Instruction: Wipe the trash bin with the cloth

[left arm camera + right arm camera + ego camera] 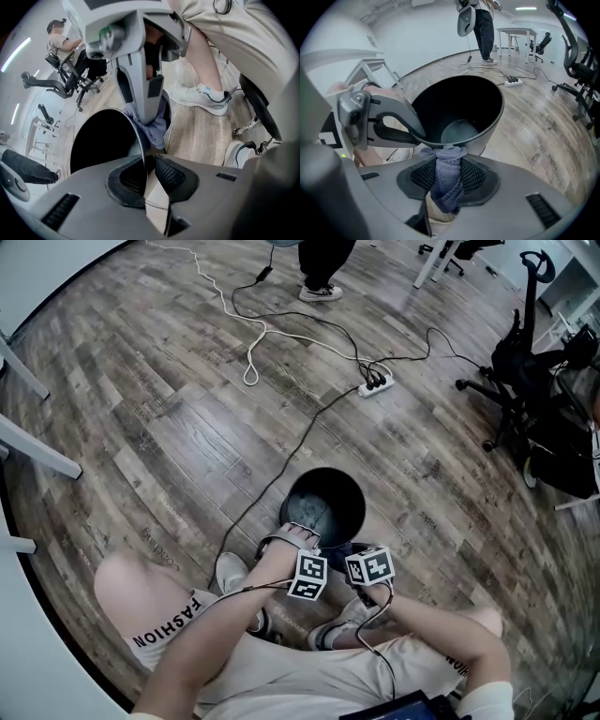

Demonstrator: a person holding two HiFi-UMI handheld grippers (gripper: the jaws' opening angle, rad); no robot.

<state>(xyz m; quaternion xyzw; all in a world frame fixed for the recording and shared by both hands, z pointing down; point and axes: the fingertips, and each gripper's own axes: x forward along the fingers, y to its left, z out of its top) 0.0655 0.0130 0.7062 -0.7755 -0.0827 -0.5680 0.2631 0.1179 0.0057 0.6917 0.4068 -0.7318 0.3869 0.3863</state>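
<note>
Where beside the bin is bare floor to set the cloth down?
Bare floor: right of the trash bin, short of the office chair; left, toward the table leg. Crowded: power strip and cords behind, shoes in front.

cloth [447, 180] outside bin [491, 132], nr rim

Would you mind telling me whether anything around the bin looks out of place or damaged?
Nothing looks damaged or spilled: the trash bin stands upright, its rim pinched by the left gripper, the cloth in the right gripper. Only a loose cable trails across the floor right beside the bin.
</note>
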